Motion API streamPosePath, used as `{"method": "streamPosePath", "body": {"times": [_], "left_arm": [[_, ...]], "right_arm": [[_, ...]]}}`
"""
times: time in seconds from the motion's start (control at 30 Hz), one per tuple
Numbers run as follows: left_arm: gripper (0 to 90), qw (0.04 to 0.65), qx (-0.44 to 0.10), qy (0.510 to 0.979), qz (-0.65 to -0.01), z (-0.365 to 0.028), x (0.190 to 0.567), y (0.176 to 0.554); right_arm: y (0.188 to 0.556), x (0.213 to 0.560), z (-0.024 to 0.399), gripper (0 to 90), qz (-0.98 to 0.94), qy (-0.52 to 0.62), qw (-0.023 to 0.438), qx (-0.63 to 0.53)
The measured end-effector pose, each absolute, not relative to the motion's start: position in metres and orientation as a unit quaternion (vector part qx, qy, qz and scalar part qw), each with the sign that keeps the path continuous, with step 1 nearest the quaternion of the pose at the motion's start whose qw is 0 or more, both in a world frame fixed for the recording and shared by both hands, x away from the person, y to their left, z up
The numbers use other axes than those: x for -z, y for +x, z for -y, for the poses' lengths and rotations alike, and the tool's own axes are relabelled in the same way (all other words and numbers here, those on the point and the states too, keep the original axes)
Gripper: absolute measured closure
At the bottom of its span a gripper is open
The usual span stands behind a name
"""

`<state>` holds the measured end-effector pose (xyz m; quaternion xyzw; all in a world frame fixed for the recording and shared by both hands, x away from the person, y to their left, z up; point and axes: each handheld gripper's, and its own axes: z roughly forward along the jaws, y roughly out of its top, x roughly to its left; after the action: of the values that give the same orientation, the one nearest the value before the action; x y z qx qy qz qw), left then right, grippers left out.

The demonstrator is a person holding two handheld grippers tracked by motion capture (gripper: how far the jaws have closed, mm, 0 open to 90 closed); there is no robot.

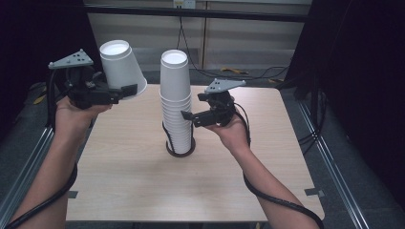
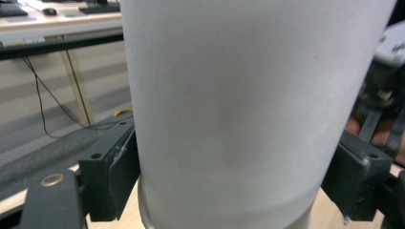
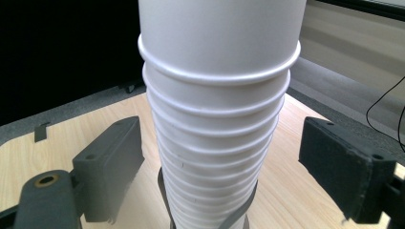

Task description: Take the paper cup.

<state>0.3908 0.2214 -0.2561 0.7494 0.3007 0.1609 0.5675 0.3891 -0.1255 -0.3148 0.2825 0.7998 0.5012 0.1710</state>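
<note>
A tall stack of white paper cups [image 1: 175,105] [image 3: 219,95] stands upside down in the middle of the wooden table [image 1: 143,186], its foot in a black ring holder [image 1: 180,152]. My right gripper [image 1: 188,116] [image 3: 219,162] sits level at the stack's right side. Its jaws are open, one on either side of the stack, with a small gap at each pad. Raised at the left is a single white cup [image 1: 122,64] [image 2: 239,95], bottom up and tilted, with my left gripper [image 1: 126,90] [image 2: 234,176] shut on it near the rim.
Metal rails [image 1: 329,167] run along both sides of the table. Cables [image 1: 229,72] lie on the floor behind it, below a panelled wall. The table's near half is bare wood. In the left gripper view the other hand [image 2: 382,114] is close at the right.
</note>
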Motion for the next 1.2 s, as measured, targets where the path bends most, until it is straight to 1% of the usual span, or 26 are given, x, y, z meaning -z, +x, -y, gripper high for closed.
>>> {"method": "streamPosePath", "body": {"times": [0.5,0.93,1.2], "left_arm": [[16.9,0.538,-0.137,0.774,-0.304,-0.230,0.297,0.382],[17.0,0.504,-0.118,0.805,-0.290,-0.223,0.328,0.369],[17.0,0.498,-0.110,0.814,-0.280,-0.215,0.343,0.363]], "right_arm": [[0.382,0.326,0.139,14.4,-0.815,0.269,0.162,-0.487],[0.377,0.339,0.150,14.4,-0.825,0.267,0.152,-0.474],[0.372,0.345,0.157,14.4,-0.832,0.263,0.147,-0.466]]}}
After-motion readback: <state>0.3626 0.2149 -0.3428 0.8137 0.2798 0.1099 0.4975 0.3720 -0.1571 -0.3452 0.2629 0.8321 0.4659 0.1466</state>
